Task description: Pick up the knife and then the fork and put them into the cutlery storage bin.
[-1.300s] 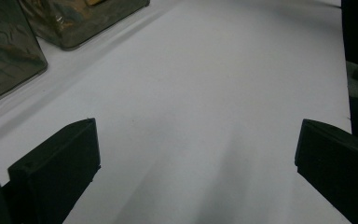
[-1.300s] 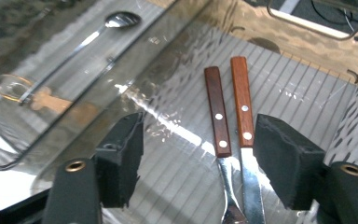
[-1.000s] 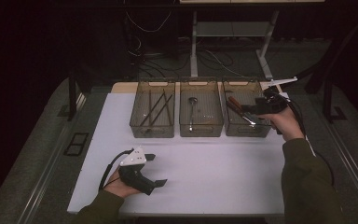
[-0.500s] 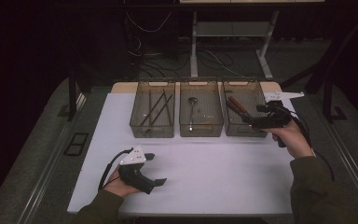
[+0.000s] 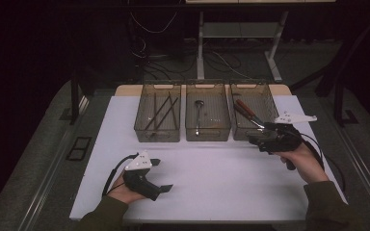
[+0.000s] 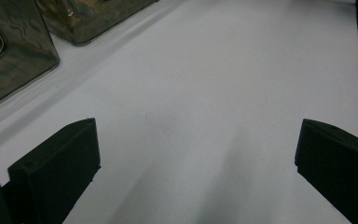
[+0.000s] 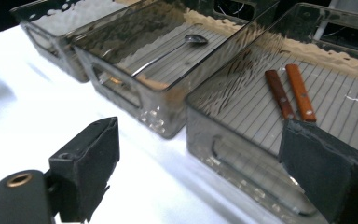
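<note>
Three clear smoky bins stand in a row at the back of the white table (image 5: 212,178). The left bin (image 5: 157,118) holds several dark sticks. A spoon (image 7: 168,51) lies in the middle bin (image 5: 207,115). Two brown-handled knives (image 7: 291,93) lie in the right bin (image 5: 250,108). My right gripper (image 5: 257,134) hovers just in front of the right bin, open and empty, and in the right gripper view its jaws (image 7: 205,172) frame that bin's near wall. My left gripper (image 5: 161,174) rests low at the table's near left, open and empty (image 6: 196,163).
White table surface lies between the two grippers and in front of the bins. Table legs and cables (image 5: 207,43) stand behind the table on the dark floor. A cable trails from each gripper toward the table's front edge.
My right gripper has drawn back from above the right bin toward the person and come lower, in front of the bin. The left gripper has stayed put.
</note>
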Action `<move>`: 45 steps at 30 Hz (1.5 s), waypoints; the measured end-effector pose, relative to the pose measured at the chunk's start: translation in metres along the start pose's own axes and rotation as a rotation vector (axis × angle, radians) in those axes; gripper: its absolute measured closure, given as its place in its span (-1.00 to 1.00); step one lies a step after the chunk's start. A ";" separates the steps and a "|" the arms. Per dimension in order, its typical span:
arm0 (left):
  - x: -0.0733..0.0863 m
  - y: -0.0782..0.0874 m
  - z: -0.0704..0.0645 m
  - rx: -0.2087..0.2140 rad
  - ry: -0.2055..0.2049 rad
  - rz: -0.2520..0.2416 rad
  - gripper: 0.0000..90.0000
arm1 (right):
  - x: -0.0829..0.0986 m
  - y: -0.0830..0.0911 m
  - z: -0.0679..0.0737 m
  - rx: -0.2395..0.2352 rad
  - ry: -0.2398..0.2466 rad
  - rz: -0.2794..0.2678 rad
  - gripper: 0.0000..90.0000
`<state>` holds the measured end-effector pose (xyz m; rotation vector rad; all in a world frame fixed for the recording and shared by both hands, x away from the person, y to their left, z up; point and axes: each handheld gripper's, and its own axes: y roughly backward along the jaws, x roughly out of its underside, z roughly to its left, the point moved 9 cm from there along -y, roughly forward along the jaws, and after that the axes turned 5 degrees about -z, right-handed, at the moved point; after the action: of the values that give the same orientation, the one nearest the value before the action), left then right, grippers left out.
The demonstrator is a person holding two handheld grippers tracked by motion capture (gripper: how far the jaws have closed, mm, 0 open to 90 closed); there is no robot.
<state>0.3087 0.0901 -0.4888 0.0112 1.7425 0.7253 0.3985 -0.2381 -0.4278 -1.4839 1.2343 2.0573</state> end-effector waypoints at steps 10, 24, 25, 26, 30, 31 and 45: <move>0.001 0.000 0.000 -0.003 -0.001 0.006 -1.00 | 0.027 0.011 0.017 -0.020 0.019 0.003 -0.72; 0.000 0.000 -0.002 -0.001 -0.007 0.004 -1.00 | 0.072 0.019 0.041 -0.049 0.030 0.031 -0.72; 0.000 0.000 -0.002 -0.002 -0.007 0.005 -1.00 | 0.073 0.019 0.042 -0.051 0.024 0.029 -0.72; 0.000 0.000 -0.002 -0.002 -0.007 0.005 -1.00 | 0.075 0.020 0.043 -0.053 0.026 0.027 -0.72; 0.000 0.000 -0.002 0.000 -0.008 0.005 -1.00 | 0.081 0.024 0.046 -0.060 0.017 0.013 -0.72; 0.000 0.000 -0.002 0.000 -0.008 0.005 -1.00 | 0.083 0.025 0.047 -0.062 0.015 0.017 -0.72; 0.000 0.000 -0.002 0.002 -0.006 0.006 -1.00 | 0.097 0.026 0.052 -0.068 0.023 0.047 -0.72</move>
<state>0.3071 0.0893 -0.4884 0.0198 1.7379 0.7272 0.3095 -0.2338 -0.4976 -1.5268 1.2310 2.1382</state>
